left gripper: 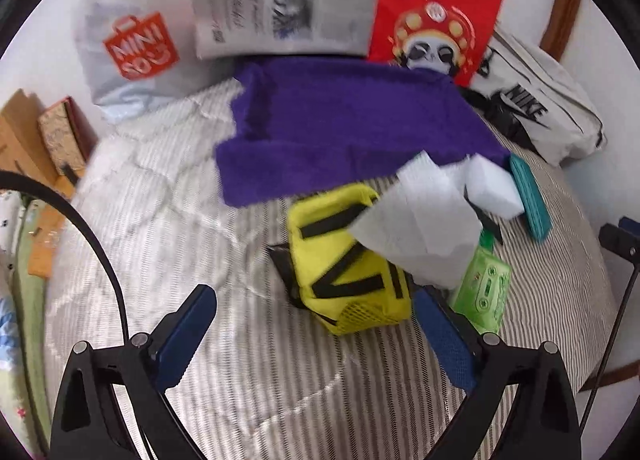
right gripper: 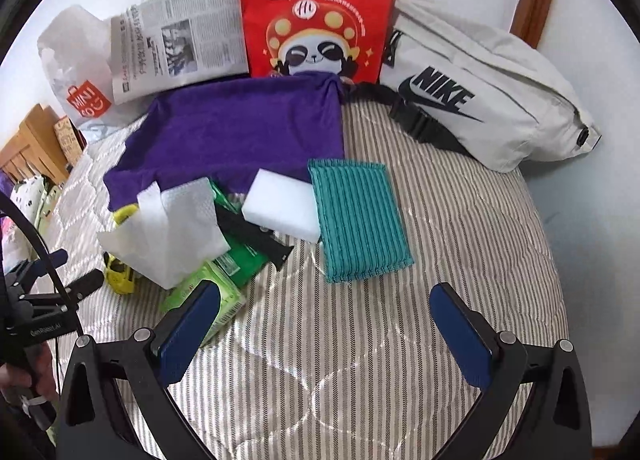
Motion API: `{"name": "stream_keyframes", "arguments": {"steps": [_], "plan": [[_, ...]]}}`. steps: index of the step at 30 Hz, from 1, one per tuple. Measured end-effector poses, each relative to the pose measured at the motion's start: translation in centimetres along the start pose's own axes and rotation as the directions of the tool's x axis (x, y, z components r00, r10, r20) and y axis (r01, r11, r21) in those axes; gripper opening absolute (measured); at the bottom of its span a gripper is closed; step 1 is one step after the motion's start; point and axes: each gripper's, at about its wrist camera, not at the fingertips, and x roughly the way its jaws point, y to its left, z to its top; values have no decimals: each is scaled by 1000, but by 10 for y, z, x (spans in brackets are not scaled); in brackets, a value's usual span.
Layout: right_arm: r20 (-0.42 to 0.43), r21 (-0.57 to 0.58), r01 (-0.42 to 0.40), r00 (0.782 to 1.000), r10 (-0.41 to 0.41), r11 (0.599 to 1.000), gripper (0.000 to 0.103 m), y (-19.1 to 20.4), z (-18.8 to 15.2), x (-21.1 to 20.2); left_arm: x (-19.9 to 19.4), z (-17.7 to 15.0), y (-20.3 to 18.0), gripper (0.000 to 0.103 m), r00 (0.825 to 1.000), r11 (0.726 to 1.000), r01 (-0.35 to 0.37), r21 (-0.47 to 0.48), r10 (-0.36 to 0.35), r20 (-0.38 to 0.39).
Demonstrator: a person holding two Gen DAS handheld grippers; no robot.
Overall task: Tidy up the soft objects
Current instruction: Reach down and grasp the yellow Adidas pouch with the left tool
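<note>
Both grippers spread, empty: left gripper (left gripper: 316,324) over yellow pouch (left gripper: 348,260), right gripper (right gripper: 326,324) near teal pad (right gripper: 360,216) mid-bed (right gripper: 460,220).

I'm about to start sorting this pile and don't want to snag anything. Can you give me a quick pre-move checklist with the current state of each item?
1. Left gripper open and empty: ok.
2. Right gripper open and empty: ok.
3. Teal pad lies flat with nothing on top: ok.
4. White sponge free to lift: not ok, it overlaps the black strap and abuts the teal pad.
5. Yellow pouch uncovered: not ok, the white tissue drapes over it.
6. Purple cloth fully free: cannot tell, its near edge runs under the pile.
</note>
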Motion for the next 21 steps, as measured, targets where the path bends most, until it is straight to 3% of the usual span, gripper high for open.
{"name": "stream_keyframes", "arguments": {"steps": [4,12,13,15,21], "plan": [[-30,-7,11,999,-11,1000,103,-2,-2,14,17,-6,-14,100,1000,998,10,61,-9,-15],[-71,-14,20,997,-21,1000,103,-3,-3,32,55,-1,-27,100,995,989,-73,132,81,-60],[-75,-16,23,997,-24,1000,103,-3,-3,34,60,0,-25,98,995,990,-70,125,78,-62],[-85,-18,27,996,-28,999,103,-3,-3,37,62,1,-21,77,997,994,-42,105,48,-62],[-104,-14,33,994,-34,999,103,-5,-4,48,47,1,-10,66,1000,994,-8,107,8,4]]}}
